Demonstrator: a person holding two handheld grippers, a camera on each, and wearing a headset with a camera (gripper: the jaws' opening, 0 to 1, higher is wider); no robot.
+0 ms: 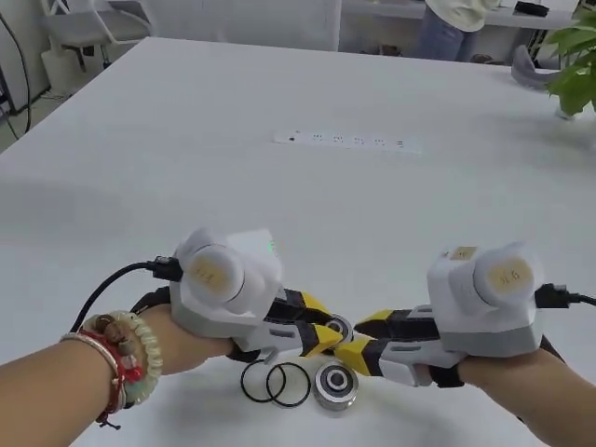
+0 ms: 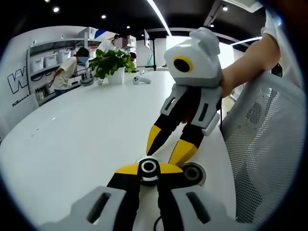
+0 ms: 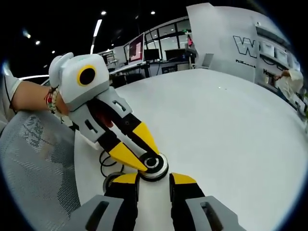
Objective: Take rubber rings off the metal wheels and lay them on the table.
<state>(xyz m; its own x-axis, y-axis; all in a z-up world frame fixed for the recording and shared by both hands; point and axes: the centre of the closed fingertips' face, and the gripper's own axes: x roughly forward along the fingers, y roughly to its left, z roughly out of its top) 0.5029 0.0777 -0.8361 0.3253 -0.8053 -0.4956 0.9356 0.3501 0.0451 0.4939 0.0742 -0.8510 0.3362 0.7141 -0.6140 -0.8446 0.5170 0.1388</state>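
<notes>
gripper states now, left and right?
Left gripper: shut on metal wheel.
Right gripper: open, holding nothing, tips close by that wheel.

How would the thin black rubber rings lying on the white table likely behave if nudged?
The thin black rubber rings look slender, so probably light and floppy, deforming when pinched. Lying flat on the white table, they should drag rather than roll.

The white table (image 1: 186, 140) I worked at carried two black rubber rings (image 1: 275, 384) close in front of me, flat and side by side, with a metal wheel (image 1: 335, 386) just to their right. Farther out lay a white power strip (image 1: 345, 142), and a potted plant (image 1: 575, 70) stood near the far right edge.
</notes>
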